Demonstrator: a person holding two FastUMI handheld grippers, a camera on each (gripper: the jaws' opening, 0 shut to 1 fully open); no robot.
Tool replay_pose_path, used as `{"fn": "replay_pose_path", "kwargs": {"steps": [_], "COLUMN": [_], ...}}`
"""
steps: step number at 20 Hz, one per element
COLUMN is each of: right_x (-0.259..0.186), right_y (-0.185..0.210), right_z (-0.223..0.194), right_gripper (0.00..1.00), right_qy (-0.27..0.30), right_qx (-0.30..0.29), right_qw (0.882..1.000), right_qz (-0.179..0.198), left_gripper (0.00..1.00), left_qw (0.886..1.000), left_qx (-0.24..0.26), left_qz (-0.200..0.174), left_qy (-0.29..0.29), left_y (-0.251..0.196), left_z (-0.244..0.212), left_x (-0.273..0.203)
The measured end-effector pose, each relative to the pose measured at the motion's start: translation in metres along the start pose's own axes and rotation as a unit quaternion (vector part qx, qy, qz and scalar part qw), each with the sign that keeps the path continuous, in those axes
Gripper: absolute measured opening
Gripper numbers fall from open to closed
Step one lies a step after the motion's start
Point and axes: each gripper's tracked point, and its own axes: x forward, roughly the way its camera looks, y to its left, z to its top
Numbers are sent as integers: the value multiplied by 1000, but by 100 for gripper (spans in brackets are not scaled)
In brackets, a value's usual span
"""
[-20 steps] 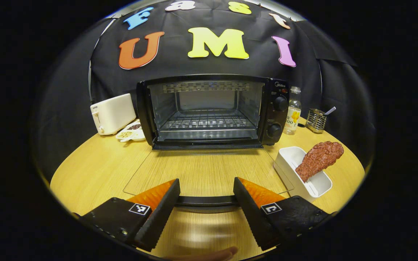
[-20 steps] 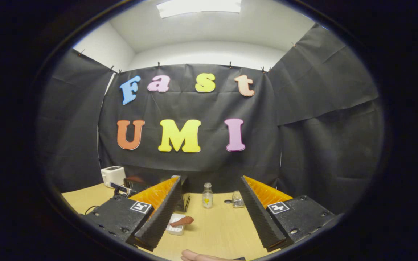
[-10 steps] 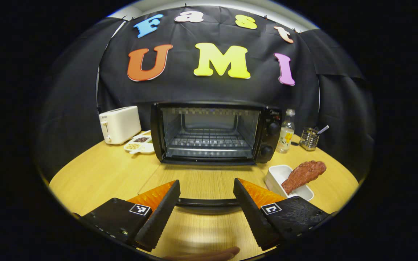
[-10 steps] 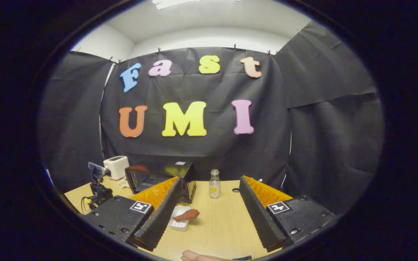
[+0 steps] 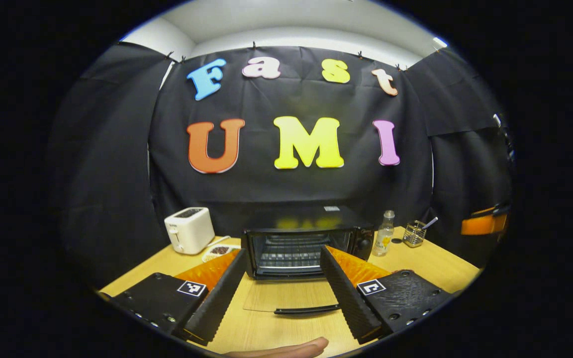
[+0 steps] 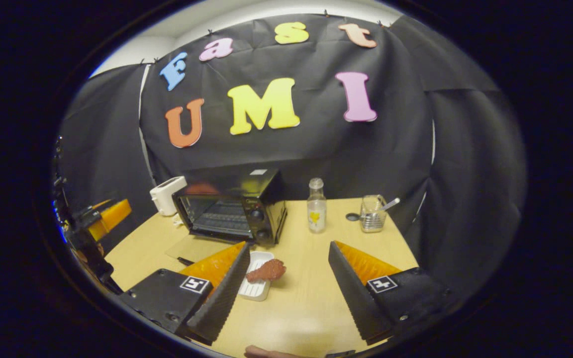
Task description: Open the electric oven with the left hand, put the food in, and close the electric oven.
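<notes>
Right by the open oven (image 6: 229, 211) on the tabletop (image 6: 306, 293), the drumstick (image 6: 265, 271) lies across its white tray (image 6: 256, 288), fat end pointing right, both grippers' jaws wide open and empty.

Blk oven (image 5: 306, 243), white toaster (image 5: 189, 229), red-brown meat (image 6: 266, 271), white tray (image 6: 258, 288).

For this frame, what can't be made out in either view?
- Food: right gripper view, the left end lies behind that gripper's finger.
- Small dish beside the toaster: left gripper view, too small to tell its contents.
- Oven knobs: both views, settings too small.
- Left gripper: right gripper view, cut off at the edge.
</notes>
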Motion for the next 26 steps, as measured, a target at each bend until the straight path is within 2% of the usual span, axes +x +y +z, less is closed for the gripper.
{"fn": "replay_pose_path", "kwargs": {"steps": [2,4,6,8,11,13,14,15,17,18,21,22,23,25,26], "right_x": [25,48,71,88,109,119,122,123,124,126,127,126,124,122,122], "right_y": [-1,-7,-8,-3,1,5,11,18,13,14,14,17,20,23,23], "right_z": [-20,-34,-45,-63,-76,-82,-81,-83,-88,-89,-90,-92,-95,-98,-99], "right_gripper": [100,100,99,98,95,87,75,70,27,15,16,11,16,17,15], "right_qy": [47,83,121,172,224,249,254,262,287,295,311,323,333,346,345], "right_qx": [23,32,45,57,111,171,201,224,262,278,277,280,273,269,266], "right_qw": [998,996,991,981,963,946,935,924,905,895,888,882,878,870,872], "right_qz": [24,32,43,68,96,118,142,167,174,183,195,200,210,225,225], "left_gripper": [95,95,95,95,95,95,95,95,95,95,95,95,95,95,95], "left_qw": [1000,1000,999,999,1000,999,999,999,999,999,999,999,999,999,999], "left_qx": [1,7,13,8,-5,-12,-16,-19,-21,-19,-15,-15,-17,-22,-22], "left_qz": [1,5,28,32,8,18,29,31,32,33,32,30,28,26,27], "left_qy": [-6,-10,-23,-26,-24,-29,-32,-32,-32,-32,-31,-30,-28,-24,-22], "left_y": [1,3,15,13,6,15,22,25,27,28,31,31,30,31,33], "left_z": [15,28,37,38,34,36,37,37,36,37,37,36,34,33,31], "left_x": [-10,-21,-27,-29,-30,-29,-30,-30,-31,-32,-38,-38,-39,-40,-42]}}
